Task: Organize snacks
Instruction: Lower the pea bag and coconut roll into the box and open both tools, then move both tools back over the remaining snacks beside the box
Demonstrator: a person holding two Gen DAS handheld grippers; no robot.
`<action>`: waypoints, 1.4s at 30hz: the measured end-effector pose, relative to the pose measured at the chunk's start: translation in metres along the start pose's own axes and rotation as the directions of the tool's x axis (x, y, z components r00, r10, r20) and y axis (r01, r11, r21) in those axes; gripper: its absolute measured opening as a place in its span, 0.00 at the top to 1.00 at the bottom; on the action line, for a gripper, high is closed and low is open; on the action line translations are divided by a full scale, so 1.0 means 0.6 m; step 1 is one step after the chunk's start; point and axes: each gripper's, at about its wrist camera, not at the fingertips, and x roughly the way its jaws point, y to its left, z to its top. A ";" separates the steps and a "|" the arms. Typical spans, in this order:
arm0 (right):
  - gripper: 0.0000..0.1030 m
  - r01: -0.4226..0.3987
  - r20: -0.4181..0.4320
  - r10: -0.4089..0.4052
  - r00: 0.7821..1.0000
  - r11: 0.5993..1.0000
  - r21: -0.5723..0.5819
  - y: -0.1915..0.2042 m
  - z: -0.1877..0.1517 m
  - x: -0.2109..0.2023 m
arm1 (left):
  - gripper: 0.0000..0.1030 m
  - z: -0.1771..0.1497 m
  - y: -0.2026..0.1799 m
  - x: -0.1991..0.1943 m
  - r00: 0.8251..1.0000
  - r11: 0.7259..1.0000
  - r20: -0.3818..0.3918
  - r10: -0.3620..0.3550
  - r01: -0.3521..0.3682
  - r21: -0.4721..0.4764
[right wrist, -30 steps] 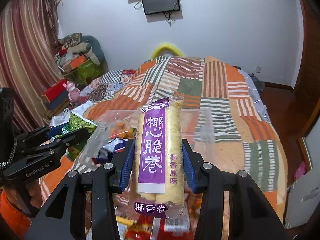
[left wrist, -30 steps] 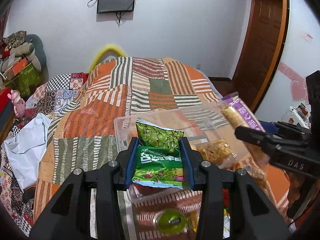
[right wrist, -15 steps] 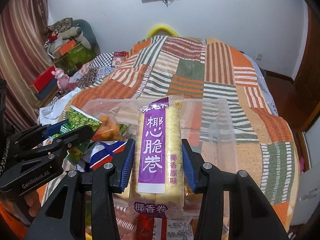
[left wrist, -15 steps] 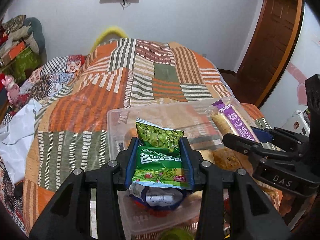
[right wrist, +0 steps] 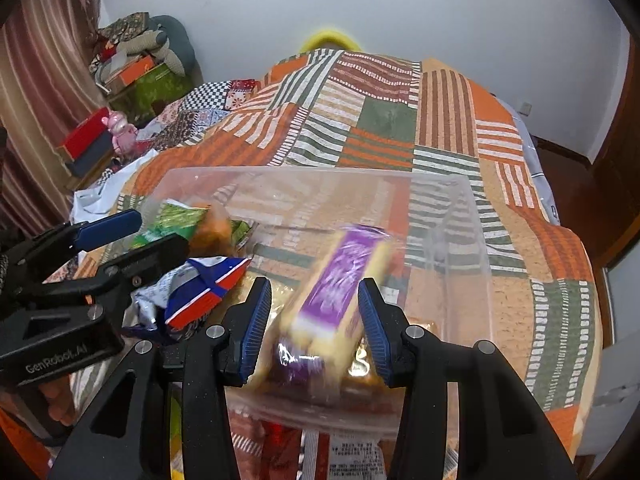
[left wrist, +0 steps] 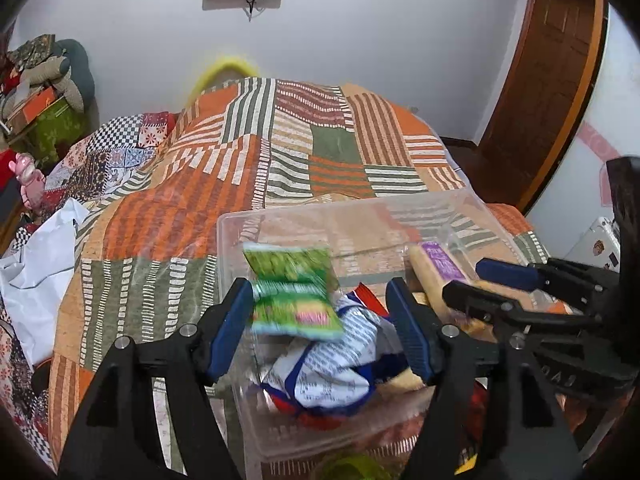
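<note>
A clear plastic bin (left wrist: 280, 218) (right wrist: 468, 240) sits on the patchwork bedspread. My left gripper (left wrist: 322, 320) is open above it; the green pea snack bag (left wrist: 294, 294) (right wrist: 172, 220) is blurred, loose between the jaws and dropping into the bin. My right gripper (right wrist: 314, 320) is open; the purple-and-yellow wafer roll pack (right wrist: 336, 292) (left wrist: 436, 268) tilts, blurred, falling between its jaws into the bin. A white, blue and red packet (left wrist: 336, 364) (right wrist: 200, 288) lies in the bin.
Orange snack packs (right wrist: 212, 232) lie in the bin's left part. More packets (right wrist: 352, 452) lie on the bed in front of the bin. White cloth (left wrist: 36, 272) and boxes (right wrist: 86, 142) sit at the bed's left. A wooden door (left wrist: 548, 80) is at the right.
Both grippers moved down over the bin and opened. The green bag and the purple wafer pack have left the jaws and are falling into the bin.
</note>
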 end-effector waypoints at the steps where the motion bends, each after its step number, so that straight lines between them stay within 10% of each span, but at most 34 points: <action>1: 0.57 -0.003 0.006 0.003 1.000 1.000 0.000 -0.002 -0.001 -0.006 | 0.33 -0.002 -0.002 -0.006 1.000 1.000 0.000 0.000 0.000 0.010; 20: 0.45 0.070 0.122 -0.068 0.990 0.998 -0.007 -0.053 -0.077 -0.144 | 0.25 -0.077 -0.005 -0.120 1.000 0.999 -0.001 -0.015 0.015 0.041; 42: 0.39 0.091 -0.109 -0.085 0.990 0.994 0.061 -0.144 -0.189 -0.058 | 0.24 -0.188 -0.002 -0.039 0.979 0.999 -0.201 -0.026 0.030 0.015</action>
